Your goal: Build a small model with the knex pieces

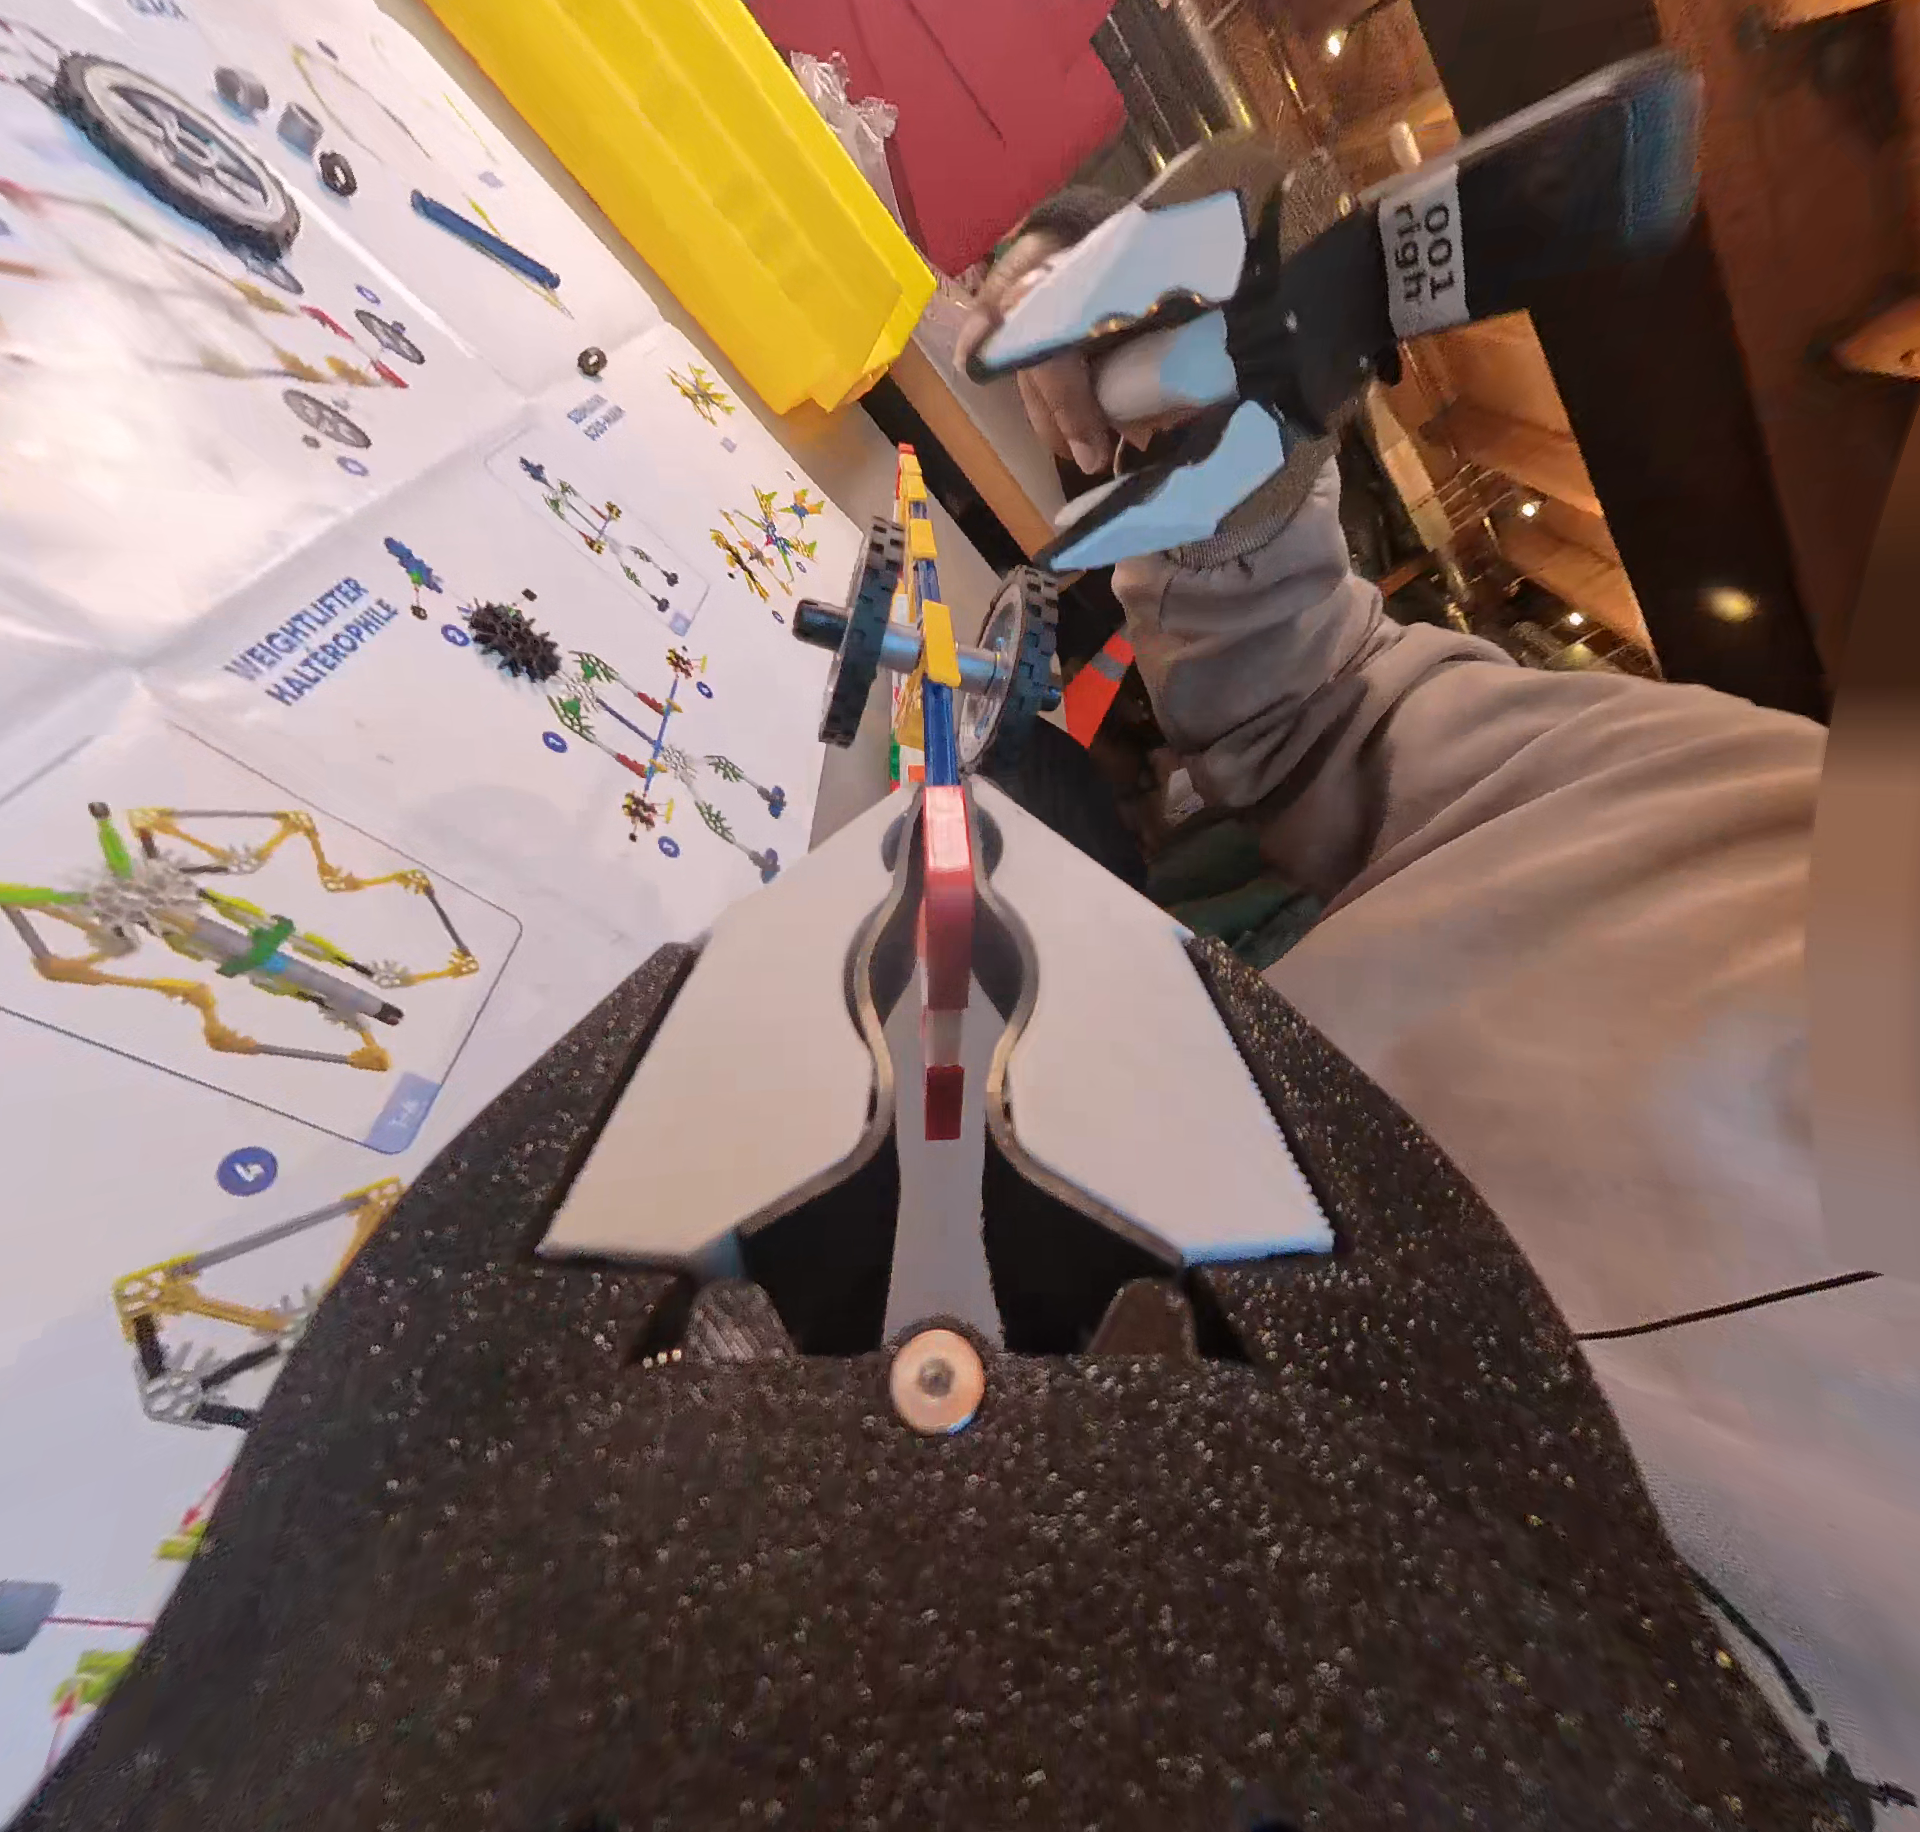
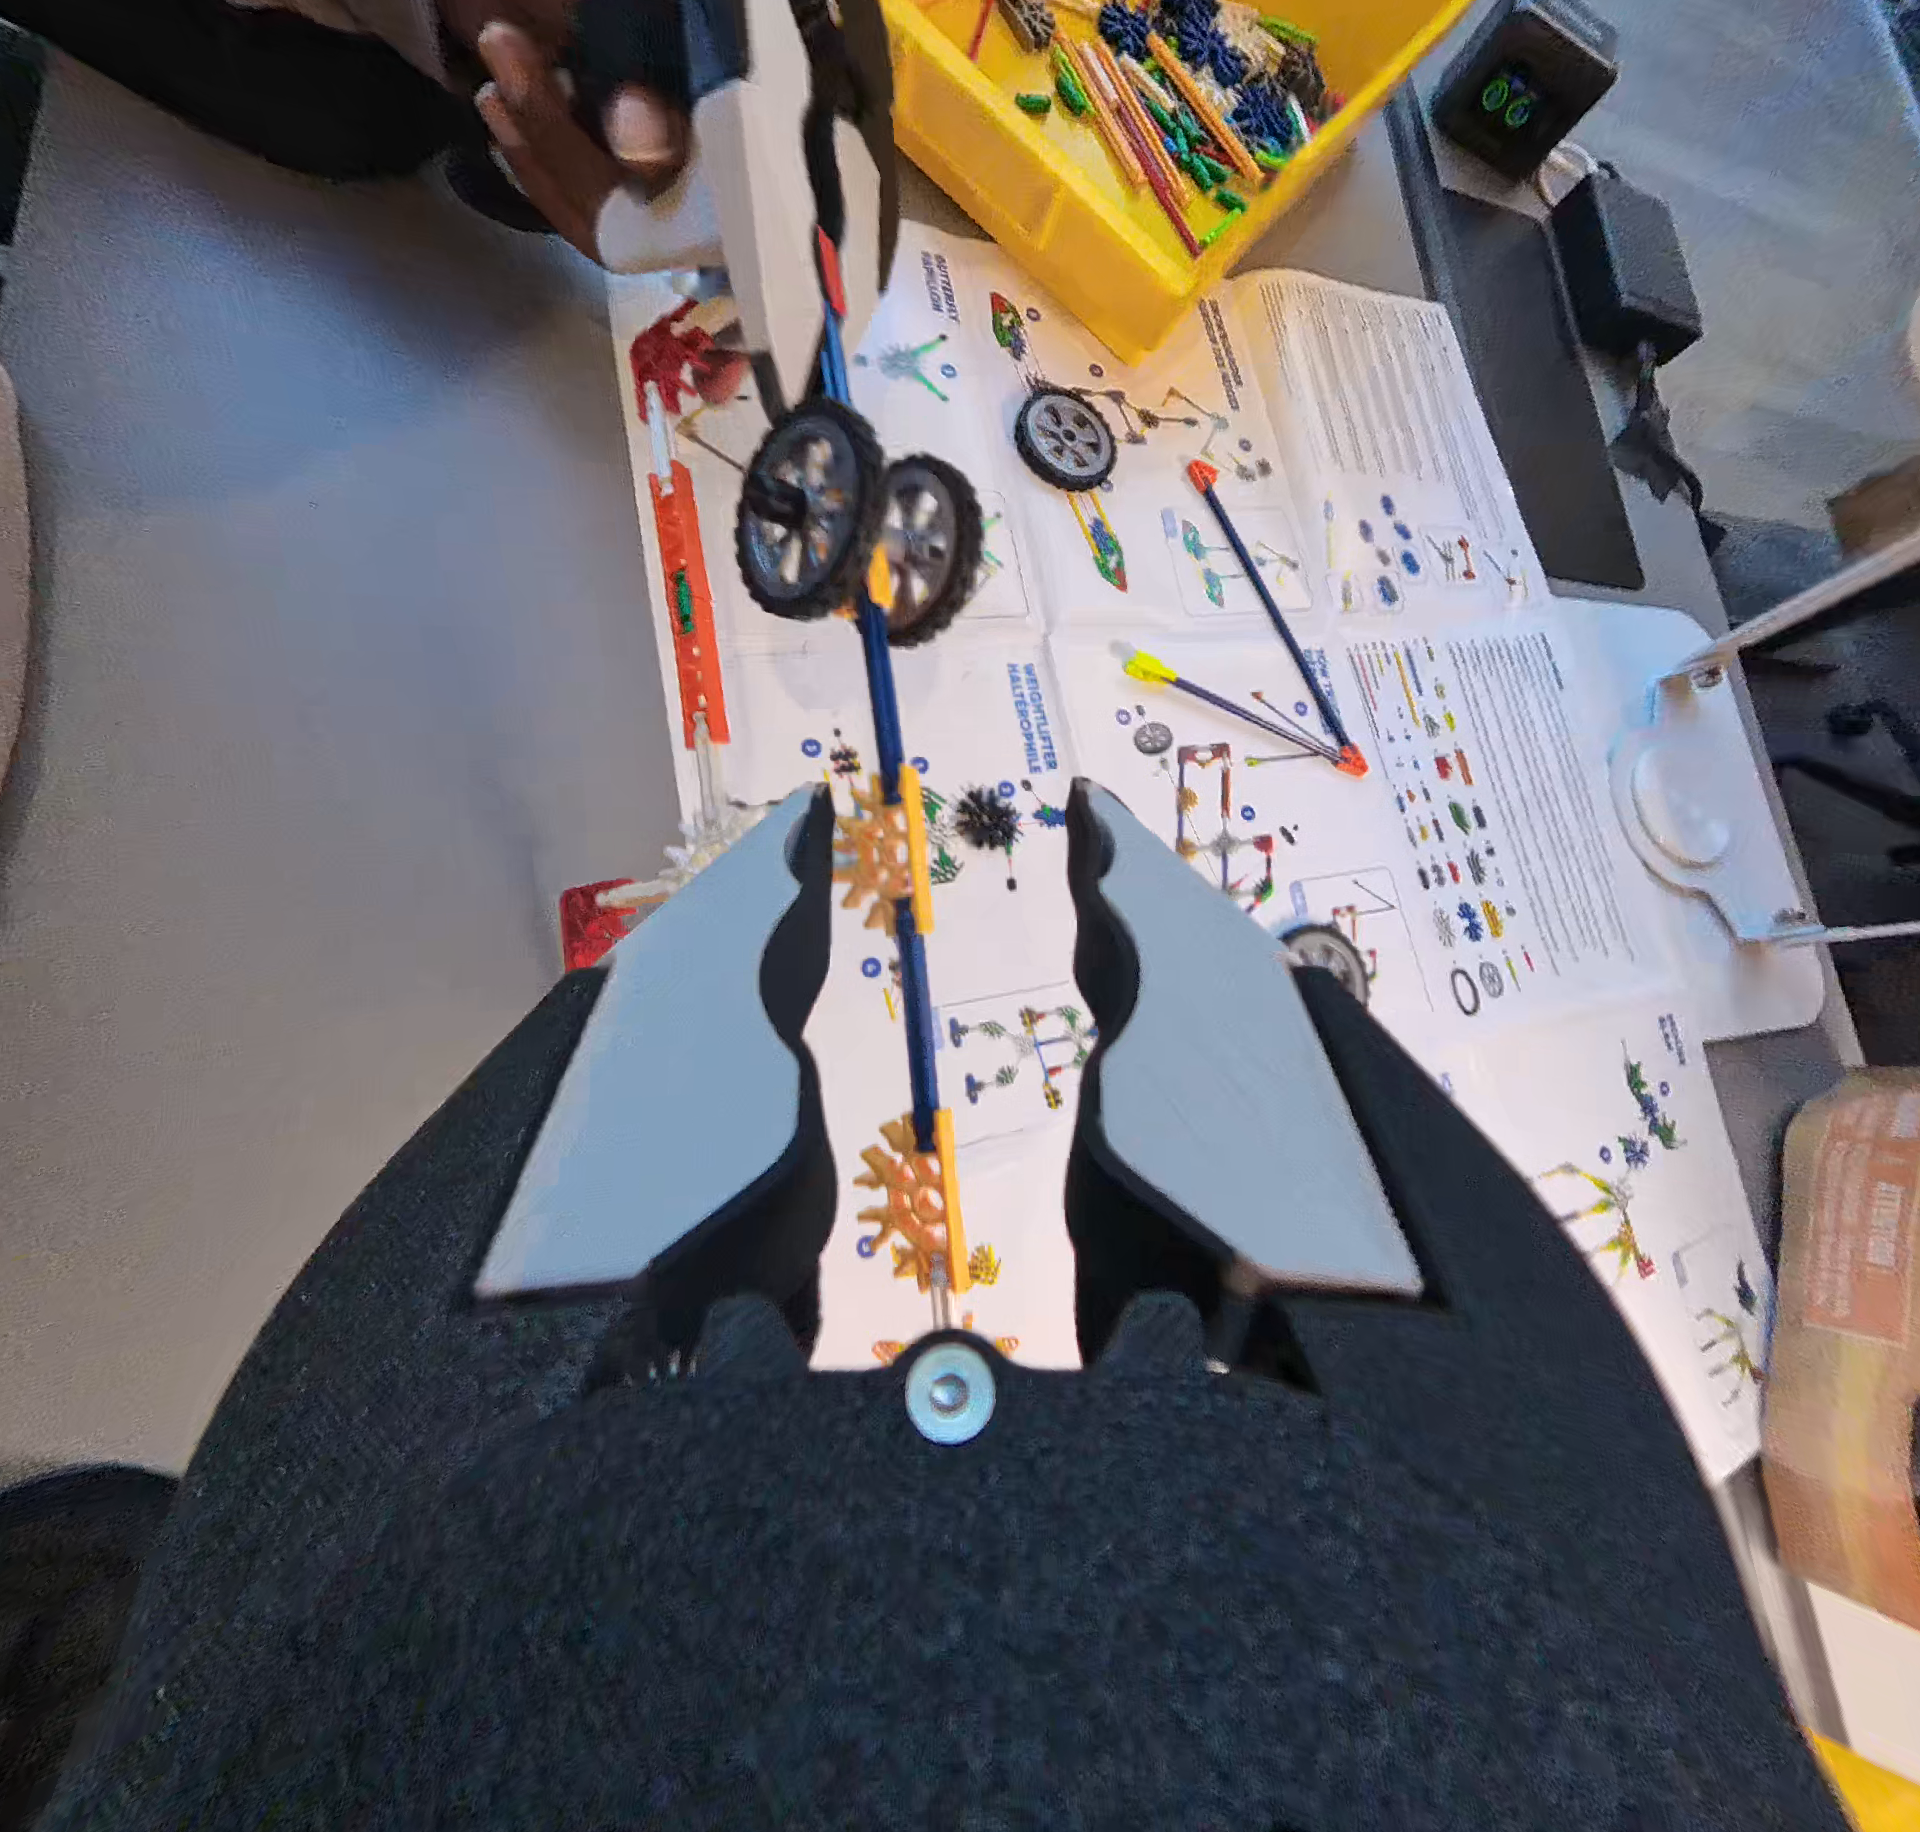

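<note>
My left gripper (image 1: 940, 797) is shut on the red connector (image 1: 945, 889) at the near end of a rod model. The model (image 1: 925, 587) is a blue rod with yellow connectors and two black wheels (image 1: 862, 629) on a grey axle, held in the air over the table edge. My right gripper (image 2: 948, 795) is open, and the model's blue rod (image 2: 916, 1013) and yellow-orange connectors (image 2: 883, 852) run between its fingers. I cannot tell whether a finger touches them. The right gripper (image 1: 1023, 457) also shows open in the left wrist view, beyond the wheels. The left gripper (image 2: 831, 307) shows above the wheels (image 2: 810, 515).
A large instruction sheet (image 2: 1143, 691) covers the table. A yellow bin (image 2: 1039, 213) of loose parts stands at its far edge and also shows in the left wrist view (image 1: 675, 141). Two joined blue rods (image 2: 1268, 608) and an orange-and-red build (image 2: 681, 577) lie on the sheet. A cardboard box (image 2: 1849, 1315) is at right. The gap from one gripper's tips to the other's is roughly 11 cm.
</note>
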Available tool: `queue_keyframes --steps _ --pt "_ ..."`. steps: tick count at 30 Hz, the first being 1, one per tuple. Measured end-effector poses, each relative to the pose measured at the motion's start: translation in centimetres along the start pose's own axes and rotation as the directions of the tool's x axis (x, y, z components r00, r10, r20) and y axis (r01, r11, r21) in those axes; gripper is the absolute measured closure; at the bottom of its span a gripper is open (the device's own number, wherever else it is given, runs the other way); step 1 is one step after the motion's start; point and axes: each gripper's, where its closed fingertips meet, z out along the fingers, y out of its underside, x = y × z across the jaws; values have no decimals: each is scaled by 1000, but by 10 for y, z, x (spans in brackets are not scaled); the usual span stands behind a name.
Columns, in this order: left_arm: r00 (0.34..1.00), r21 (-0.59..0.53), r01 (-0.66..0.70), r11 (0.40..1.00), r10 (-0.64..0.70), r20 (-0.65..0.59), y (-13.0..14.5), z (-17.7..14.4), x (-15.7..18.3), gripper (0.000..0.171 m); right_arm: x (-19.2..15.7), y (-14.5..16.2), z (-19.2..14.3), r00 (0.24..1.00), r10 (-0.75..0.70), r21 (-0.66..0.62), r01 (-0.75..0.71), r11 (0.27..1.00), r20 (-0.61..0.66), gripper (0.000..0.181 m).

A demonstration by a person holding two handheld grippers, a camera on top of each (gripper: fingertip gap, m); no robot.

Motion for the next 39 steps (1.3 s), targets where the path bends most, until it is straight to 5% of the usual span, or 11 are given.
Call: queue_keyframes --steps 9,14,22,26,29,32,34,36,39 --pt "978 26 209 978 -208 -21 6 6 -16 169 -29 -30 41 994 -99 85 102 991 -37 155" --pt "973 36 232 972 -232 -12 6 5 -21 170 -33 -24 60 975 -201 33 204 978 -91 166" --pt "976 38 216 976 -217 7 6 5 -23 170 -28 -22 65 987 -120 62 127 990 -103 175" --pt "994 28 100 995 -101 28 2 3 -18 170 -30 -19 45 1000 0 103 0 995 3 141" --pt "1000 25 3 1000 -4 31 -1 1 -11 170 -20 19 20 997 55 -39 -53 998 56 124" --pt "996 10 -83 996 83 34 -3 2 -5 170 -10 60 1 992 105 -165 -93 982 64 130" --pt "986 10 -165 986 165 23 -5 3 4 170 -15 74 -6 981 150 -200 -124 972 121 159" --pt "960 26 -279 960 279 18 -10 3 17 170 -19 68 -12 979 147 -173 -123 977 140 167" --pt "856 53 -516 855 512 74 -21 -2 39 169 -4 43 -28 998 56 -96 -55 994 5 173"
